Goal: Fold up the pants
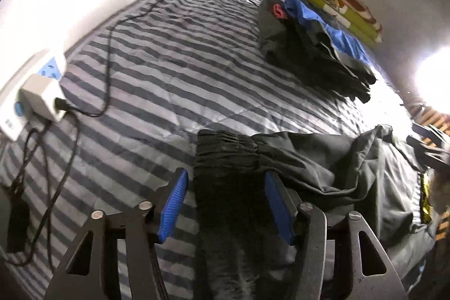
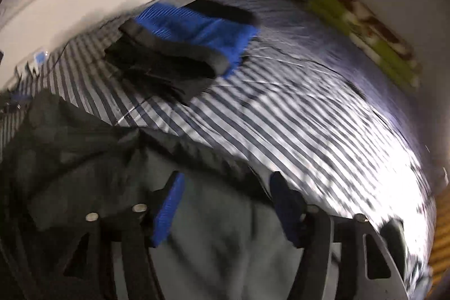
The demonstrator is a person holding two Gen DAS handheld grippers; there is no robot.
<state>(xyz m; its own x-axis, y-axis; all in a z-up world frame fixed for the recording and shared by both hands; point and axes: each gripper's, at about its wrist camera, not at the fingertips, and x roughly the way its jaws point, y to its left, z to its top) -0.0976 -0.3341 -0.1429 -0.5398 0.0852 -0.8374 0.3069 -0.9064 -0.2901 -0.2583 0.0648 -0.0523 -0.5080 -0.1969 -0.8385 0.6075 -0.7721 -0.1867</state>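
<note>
Dark pants (image 1: 281, 156) lie on the striped bedspread (image 1: 168, 52) — left gripper (image 1: 226, 198) part-open astride the waistband, right gripper (image 2: 225, 204) part-open over cloth, neither gripping.

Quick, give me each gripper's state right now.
Left gripper: open, the pants waistband lying between its pads, not pinched.
Right gripper: open over the pants' fabric, nothing gripped; picture blurred.

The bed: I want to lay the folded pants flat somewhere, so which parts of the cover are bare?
The striped cover is bare in the middle, between the black cable and the clothes pile. Crowded: the dark pants along the near edge, the power strip at the left.
</note>
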